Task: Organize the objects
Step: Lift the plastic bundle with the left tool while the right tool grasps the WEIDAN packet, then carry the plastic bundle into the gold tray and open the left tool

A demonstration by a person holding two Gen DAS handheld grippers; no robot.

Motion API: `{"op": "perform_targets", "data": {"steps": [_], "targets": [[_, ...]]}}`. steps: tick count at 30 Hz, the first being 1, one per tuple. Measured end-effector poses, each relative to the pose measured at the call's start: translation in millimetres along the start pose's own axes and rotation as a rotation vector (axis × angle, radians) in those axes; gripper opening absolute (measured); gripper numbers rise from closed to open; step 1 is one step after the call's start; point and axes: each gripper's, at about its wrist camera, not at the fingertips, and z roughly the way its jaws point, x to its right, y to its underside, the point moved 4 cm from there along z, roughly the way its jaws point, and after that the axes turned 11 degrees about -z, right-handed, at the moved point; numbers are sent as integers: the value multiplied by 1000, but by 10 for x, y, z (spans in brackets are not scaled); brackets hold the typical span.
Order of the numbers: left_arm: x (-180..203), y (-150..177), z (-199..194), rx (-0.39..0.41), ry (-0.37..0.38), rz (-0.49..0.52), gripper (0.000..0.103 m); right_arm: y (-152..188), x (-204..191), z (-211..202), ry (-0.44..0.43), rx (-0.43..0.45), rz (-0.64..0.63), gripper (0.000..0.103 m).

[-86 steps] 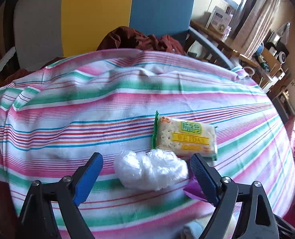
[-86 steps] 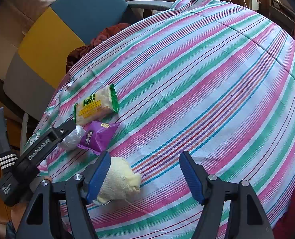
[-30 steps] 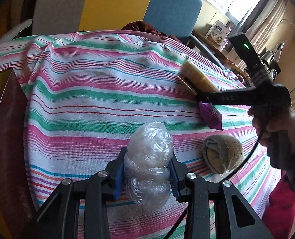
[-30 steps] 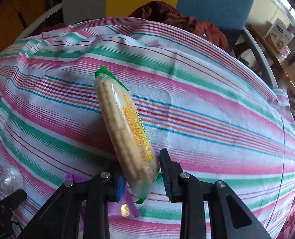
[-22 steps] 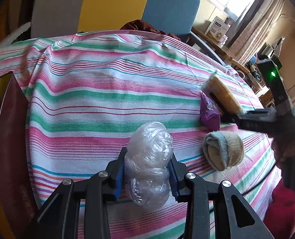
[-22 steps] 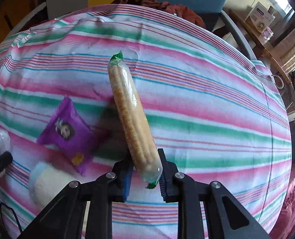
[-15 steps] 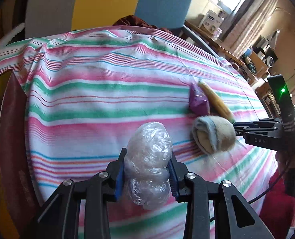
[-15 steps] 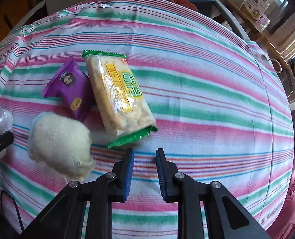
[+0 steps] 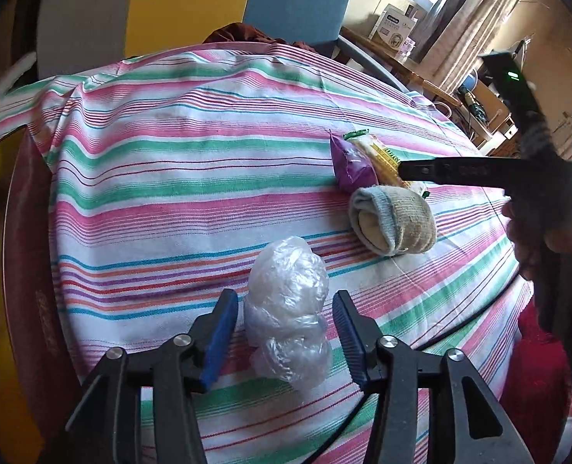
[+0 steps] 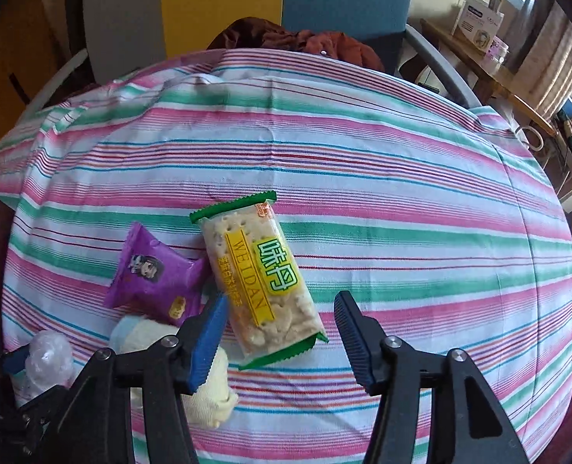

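Both claws are opening to let go: the left claw (image 9: 284,330) spreads around the crinkly clear plastic ball (image 9: 287,315) on the striped counter (image 9: 162,178), the right claw (image 10: 282,330) spreads over the green-edged cracker pack (image 10: 258,278), so next they should lift away.

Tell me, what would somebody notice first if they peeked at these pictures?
Probably the bright striped tablecloth that covers the whole table. Next, the cracker packet with green ends, lying flat beside a purple snack pouch and a rolled sock. Then the crinkly clear plastic ball, resting on the cloth between the blue pads of the left gripper, whose jaws are opening.
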Motion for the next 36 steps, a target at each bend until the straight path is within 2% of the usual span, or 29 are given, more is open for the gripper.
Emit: {"op": "perform_targets", "data": {"steps": [3, 5, 9, 11, 13, 17, 19, 22, 26, 28, 32, 36], "targets": [[-4, -7, -11, 3, 1, 5, 58, -43, 23, 189, 17, -30, -22, 58], [-17, -21, -8, 6, -3, -2, 59, -7, 40, 242, -11, -41, 3, 50], [-22, -53, 37, 9, -24, -2, 59, 113, 61, 204, 0, -25, 21, 49], [-12, -75, 65, 12, -34, 4, 54, 204, 121, 178, 19, -39, 52, 49], [3, -86, 87, 21, -47, 18, 35, 305, 197, 145, 40, -56, 93, 49], [26, -66, 89, 26, -53, 41, 32, 467, 279, 53, 70, -65, 171, 49], [47, -43, 44, 36, -56, 57, 31, 519, 273, -56, 67, -38, 203, 48], [86, -16, -115, 78, -60, 88, 31, 528, 164, -276, 43, 34, 239, 48], [111, 12, -453, 150, -50, 114, 31, 560, 11, -486, 62, 98, 275, 48], [96, 35, -657, 192, -47, 124, 31, 649, -23, -479, 72, 95, 305, 48], [-29, 94, -979, 248, -52, 107, 31, 807, -56, -349, 100, 36, 318, 48], [-252, 180, -1246, 287, -69, 73, 31, 792, -53, -245, 107, 16, 305, 48]]}}
